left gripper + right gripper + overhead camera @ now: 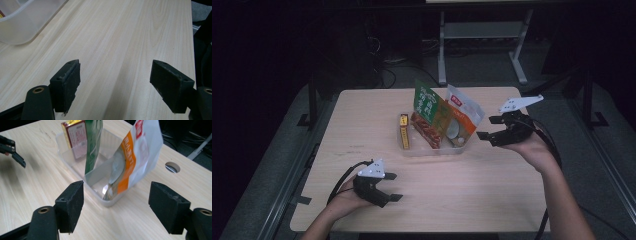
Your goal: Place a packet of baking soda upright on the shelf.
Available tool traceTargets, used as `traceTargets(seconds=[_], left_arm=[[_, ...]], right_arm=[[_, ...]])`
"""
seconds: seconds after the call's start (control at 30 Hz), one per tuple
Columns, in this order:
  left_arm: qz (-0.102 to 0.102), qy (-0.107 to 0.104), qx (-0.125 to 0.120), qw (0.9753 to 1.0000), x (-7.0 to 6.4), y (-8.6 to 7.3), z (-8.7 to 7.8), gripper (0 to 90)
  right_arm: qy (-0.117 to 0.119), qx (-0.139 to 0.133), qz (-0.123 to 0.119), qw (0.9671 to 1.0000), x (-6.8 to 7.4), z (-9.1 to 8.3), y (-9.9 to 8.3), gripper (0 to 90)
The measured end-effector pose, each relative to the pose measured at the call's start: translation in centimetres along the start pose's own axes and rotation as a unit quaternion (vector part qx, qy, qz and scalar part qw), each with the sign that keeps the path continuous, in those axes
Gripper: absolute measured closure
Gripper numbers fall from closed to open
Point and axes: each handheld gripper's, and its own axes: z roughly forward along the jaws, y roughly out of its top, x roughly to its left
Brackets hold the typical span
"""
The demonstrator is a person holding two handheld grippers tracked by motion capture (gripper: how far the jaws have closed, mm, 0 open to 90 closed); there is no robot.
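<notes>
A clear plastic bin (412,149) stands on the middle of the wooden table (362,125). Inside it lean an orange-and-white snack bag (462,119), a green bag (426,102), a red packet (427,131) and a slim yellow box (404,131). My right gripper (489,127) hovers open just right of the bin, its jaws facing the orange bag (132,157) and the bin's near corner (110,201). My left gripper (392,187) rests open near the table's front left, jaws spread over bare wood (117,50), with the bin's corner (20,25) off to its upper left.
A round cable hole (172,167) sits in the tabletop beyond the orange bag. A metal stand (482,45) is on the dark floor behind the table. Table edges lie close to the left hand at the front and to the right hand at the right.
</notes>
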Motion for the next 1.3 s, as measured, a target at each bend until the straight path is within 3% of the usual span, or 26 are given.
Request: traceTargets(seconds=[0.23,0.43,0.7,1.07,1.3], left_arm=[[0.0,0.0,-0.002,1.0,0.0,0.0,0.1,23.8],[0.01,0.001,0.003,0.9999,-0.1,0.0,0.0,23.4],[0.006,-0.003,0.003,1.0,-0.2,-0.1,0.1,23.4],[0.015,-0.015,0.013,0.9997,-0.6,0.0,0.7,23.4],[0.022,-0.022,0.017,0.9994,-1.0,0.1,1.1,23.4]], right_arm=[[0.011,0.005,0.002,0.9999,1.1,0.5,-3.2,28.0],[0.038,0.02,-0.005,0.9991,2.6,1.6,-5.2,27.5],[0.074,0.028,-0.02,0.9967,4.5,3.3,-7.0,27.6],[0.125,0.041,-0.048,0.9902,7.6,6.6,-7.4,28.1],[0.135,0.064,-0.067,0.9866,9.5,8.4,-7.4,28.9]])
